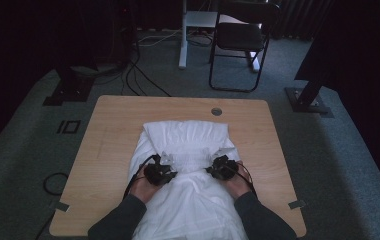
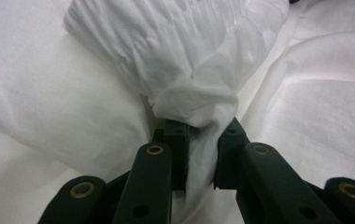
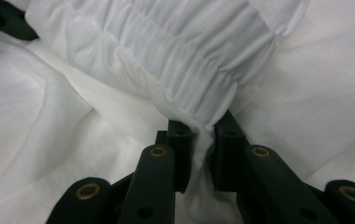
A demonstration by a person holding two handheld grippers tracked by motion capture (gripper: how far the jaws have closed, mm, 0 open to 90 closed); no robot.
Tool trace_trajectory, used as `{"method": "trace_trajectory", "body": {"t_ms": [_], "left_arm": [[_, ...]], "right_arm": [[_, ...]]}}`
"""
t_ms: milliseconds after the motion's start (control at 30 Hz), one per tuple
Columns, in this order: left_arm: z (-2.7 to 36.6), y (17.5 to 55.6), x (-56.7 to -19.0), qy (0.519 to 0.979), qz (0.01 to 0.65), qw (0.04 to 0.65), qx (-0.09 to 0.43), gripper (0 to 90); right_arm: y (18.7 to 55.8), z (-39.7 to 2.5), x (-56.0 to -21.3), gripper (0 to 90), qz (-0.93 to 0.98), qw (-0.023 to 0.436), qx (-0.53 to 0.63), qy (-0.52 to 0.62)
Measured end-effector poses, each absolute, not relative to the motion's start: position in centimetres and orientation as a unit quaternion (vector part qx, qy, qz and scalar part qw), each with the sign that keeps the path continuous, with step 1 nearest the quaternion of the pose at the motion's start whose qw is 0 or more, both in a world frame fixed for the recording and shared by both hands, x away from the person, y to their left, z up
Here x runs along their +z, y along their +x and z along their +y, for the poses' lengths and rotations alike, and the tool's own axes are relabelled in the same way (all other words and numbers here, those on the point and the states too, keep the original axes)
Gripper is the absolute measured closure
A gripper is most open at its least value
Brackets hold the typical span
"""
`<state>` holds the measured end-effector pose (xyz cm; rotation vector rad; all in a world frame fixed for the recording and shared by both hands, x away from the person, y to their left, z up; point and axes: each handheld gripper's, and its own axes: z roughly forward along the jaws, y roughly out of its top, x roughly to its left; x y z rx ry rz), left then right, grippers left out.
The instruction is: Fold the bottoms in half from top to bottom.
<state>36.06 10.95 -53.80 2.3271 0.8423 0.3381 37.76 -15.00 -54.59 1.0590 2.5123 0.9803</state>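
Observation:
A white garment (image 1: 188,145) with a gathered elastic band lies spread on the wooden table (image 1: 113,130), reaching over its near edge. My left gripper (image 1: 164,167) is shut on the band's left end; its jaws pinch the bunched cloth (image 2: 199,121) in the left gripper view. My right gripper (image 1: 218,166) is shut on the band's right end, and the gathered band (image 3: 189,60) rises from its jaws in the right gripper view. The band (image 1: 192,159) stretches between both grippers.
A round hole (image 1: 216,111) sits near the table's far edge. Beyond the table stand a black chair (image 1: 238,40), a white desk leg (image 1: 182,35) and floor cables (image 1: 138,80). Bare tabletop lies left, right and beyond the garment.

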Motion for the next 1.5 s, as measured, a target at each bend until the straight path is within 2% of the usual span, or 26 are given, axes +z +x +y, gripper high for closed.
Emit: {"method": "trace_trajectory", "body": {"t_ms": [267, 567, 767, 933, 1100, 1133, 1367, 1500], "left_arm": [[11.0, 40.0, -53.7, 0.878, 0.333, 0.311, 0.147, 79.8], [11.4, 43.1, -53.6, 0.868, 0.361, 0.313, 0.138, 79.6], [12.0, 43.6, -53.8, 0.854, 0.380, 0.332, 0.125, 79.3], [12.0, 43.0, -52.9, 0.848, 0.386, 0.335, 0.138, 80.6], [12.5, 41.9, -50.5, 0.836, 0.373, 0.372, 0.154, 81.2], [12.8, 41.1, -48.7, 0.827, 0.364, 0.395, 0.163, 81.2], [13.8, 37.9, -41.9, 0.793, 0.325, 0.477, 0.195, 81.4], [14.3, 35.5, -40.4, 0.792, 0.303, 0.488, 0.205, 81.3]], "right_arm": [[41.4, -14.5, -54.5, 80.0, 0.844, 0.120, 0.340, 0.396], [44.2, -14.0, -54.5, 79.9, 0.823, 0.109, 0.351, 0.433], [44.8, -13.8, -54.6, 79.7, 0.812, 0.106, 0.358, 0.449], [44.2, -14.1, -54.2, 79.3, 0.814, 0.108, 0.371, 0.435], [42.9, -14.4, -52.4, 79.7, 0.813, 0.139, 0.391, 0.407], [42.5, -14.5, -51.7, 79.7, 0.812, 0.146, 0.400, 0.399], [39.3, -15.9, -44.1, 79.9, 0.777, 0.216, 0.476, 0.351], [36.9, -16.1, -41.1, 80.0, 0.773, 0.238, 0.494, 0.320]]}}
